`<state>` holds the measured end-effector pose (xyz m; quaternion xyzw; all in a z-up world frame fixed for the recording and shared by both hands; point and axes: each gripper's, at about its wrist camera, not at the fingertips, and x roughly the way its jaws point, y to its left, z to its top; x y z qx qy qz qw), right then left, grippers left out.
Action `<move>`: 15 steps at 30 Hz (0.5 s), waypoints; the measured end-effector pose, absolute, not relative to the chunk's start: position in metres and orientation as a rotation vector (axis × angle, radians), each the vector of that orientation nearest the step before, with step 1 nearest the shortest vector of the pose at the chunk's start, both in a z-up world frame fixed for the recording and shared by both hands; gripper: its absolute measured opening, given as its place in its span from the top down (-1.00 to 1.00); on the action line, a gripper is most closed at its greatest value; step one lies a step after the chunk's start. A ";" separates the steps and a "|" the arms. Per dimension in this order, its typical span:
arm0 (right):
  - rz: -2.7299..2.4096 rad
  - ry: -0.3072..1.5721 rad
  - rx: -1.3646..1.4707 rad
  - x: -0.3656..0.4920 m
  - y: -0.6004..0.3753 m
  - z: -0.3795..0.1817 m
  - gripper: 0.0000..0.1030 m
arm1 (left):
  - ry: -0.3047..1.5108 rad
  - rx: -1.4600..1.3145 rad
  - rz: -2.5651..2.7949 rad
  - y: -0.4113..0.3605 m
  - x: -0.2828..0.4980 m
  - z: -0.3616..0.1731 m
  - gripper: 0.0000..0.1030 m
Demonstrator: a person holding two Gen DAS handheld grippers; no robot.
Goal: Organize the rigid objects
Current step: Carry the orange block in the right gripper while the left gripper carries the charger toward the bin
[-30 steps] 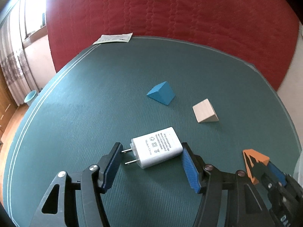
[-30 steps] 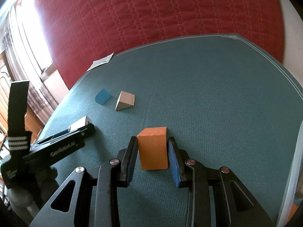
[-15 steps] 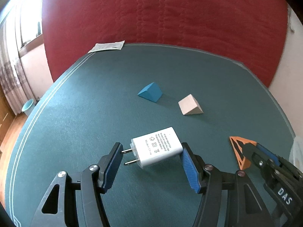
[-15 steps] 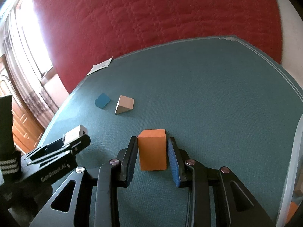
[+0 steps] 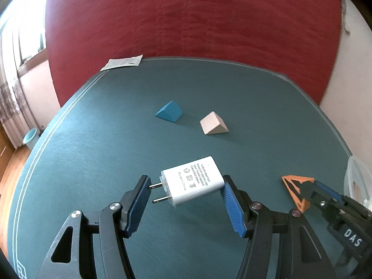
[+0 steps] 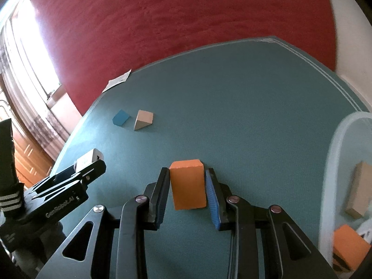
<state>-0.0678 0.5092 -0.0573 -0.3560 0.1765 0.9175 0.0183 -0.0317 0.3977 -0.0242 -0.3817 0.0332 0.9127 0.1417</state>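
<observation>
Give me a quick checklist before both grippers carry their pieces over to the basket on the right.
1. Right gripper shut on the orange block: ok, both pads press its sides.
2. Left gripper holding the white power adapter: ok, clamped endwise, prongs against one pad, body end against the other.
3. Adapter seated squarely: not ok, it sits tilted across the jaws.
4. Room in the pale basket: cannot tell, it already holds a tan block and another orange block, and is partly out of frame.
5. Path over the green mat to the basket: ok, nothing lies between.
6. Blue wedge and tan wedge left to collect: ok, both lie apart from the grippers.
</observation>
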 end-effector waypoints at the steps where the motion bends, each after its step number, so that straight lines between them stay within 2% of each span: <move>1: 2.847 0.548 -1.099 -0.065 0.511 -0.056 0.38 | 0.098 -1.100 2.633 0.400 -0.030 -0.024 -0.25; 10: 2.876 0.495 -0.995 -0.039 0.518 -0.029 0.38 | 0.120 -1.083 2.602 0.408 -0.020 -0.022 -0.25; 15: 2.864 0.502 -1.023 -0.030 0.527 -0.036 0.37 | 0.126 -1.083 2.597 0.408 -0.017 -0.022 -0.25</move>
